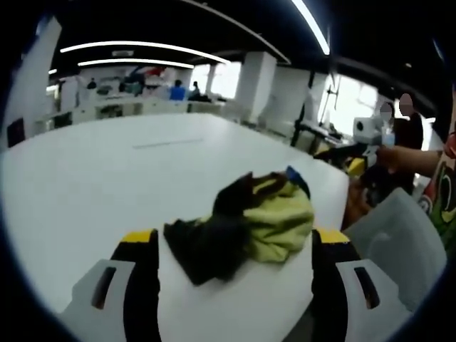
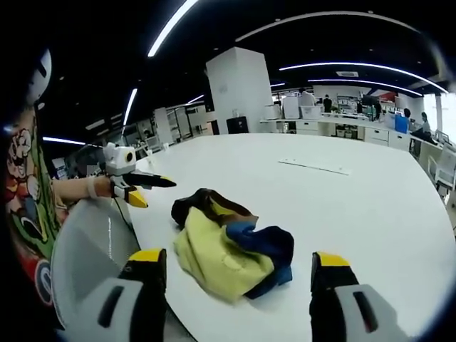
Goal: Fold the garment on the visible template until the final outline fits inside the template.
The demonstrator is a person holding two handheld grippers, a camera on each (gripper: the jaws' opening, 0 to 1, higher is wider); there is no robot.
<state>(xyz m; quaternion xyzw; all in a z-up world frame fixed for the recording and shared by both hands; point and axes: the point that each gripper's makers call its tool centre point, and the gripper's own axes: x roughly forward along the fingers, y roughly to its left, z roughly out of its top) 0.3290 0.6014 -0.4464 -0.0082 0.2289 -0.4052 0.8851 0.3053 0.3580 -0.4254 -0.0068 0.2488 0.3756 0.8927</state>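
Note:
A crumpled garment (image 1: 246, 221), dark brown and yellow with a bit of blue, lies in a heap on the white table (image 1: 107, 178). In the left gripper view my left gripper (image 1: 235, 239) is open, its yellow-tipped jaws wide on either side of the heap. In the right gripper view the garment (image 2: 228, 246) lies ahead of my open right gripper (image 2: 237, 258), with its yellow and blue part nearest. The left gripper (image 2: 139, 187) hangs off the table's edge, apart from the cloth. The right gripper (image 1: 356, 158) shows at the right, held by a hand.
A grey chair back (image 1: 399, 242) (image 2: 85, 249) stands against the table's near edge beside the person. A thin faint line (image 1: 167, 142) (image 2: 313, 166) marks the tabletop farther out. Desks, pillars and people fill the office behind.

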